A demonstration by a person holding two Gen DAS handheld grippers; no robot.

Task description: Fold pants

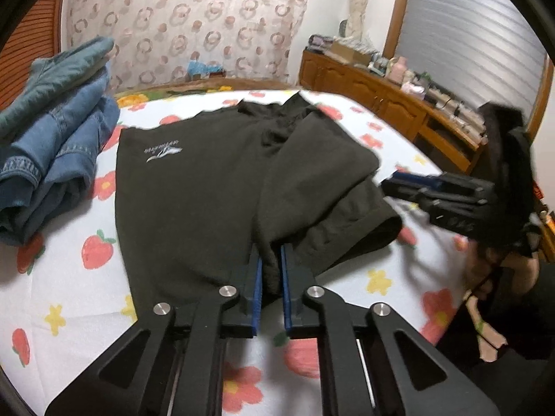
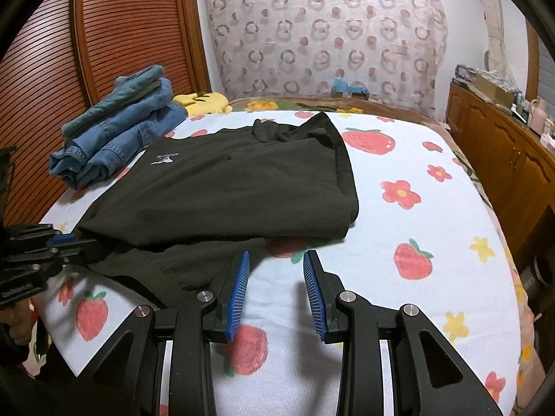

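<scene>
Black pants (image 1: 194, 190) with a small white logo lie partly folded on the flowered bed sheet (image 1: 69, 277). My left gripper (image 1: 270, 260) is shut on a bunched edge of the black fabric at the near side of the pants. The right gripper (image 1: 385, 187) shows at the right, beside the pants' folded edge. In the right wrist view the pants (image 2: 225, 187) fill the middle. My right gripper (image 2: 275, 260) stands open over bare sheet just in front of them, nothing between its blue pads. The left gripper (image 2: 66, 242) is at the far left, on the fabric.
A stack of folded jeans (image 2: 118, 138) sits at the back left of the bed, with a yellow plush (image 2: 204, 102) behind it. A wooden cabinet (image 1: 381, 97) with clutter on top runs along the right. A slatted wooden door (image 2: 86, 52) stands at the left.
</scene>
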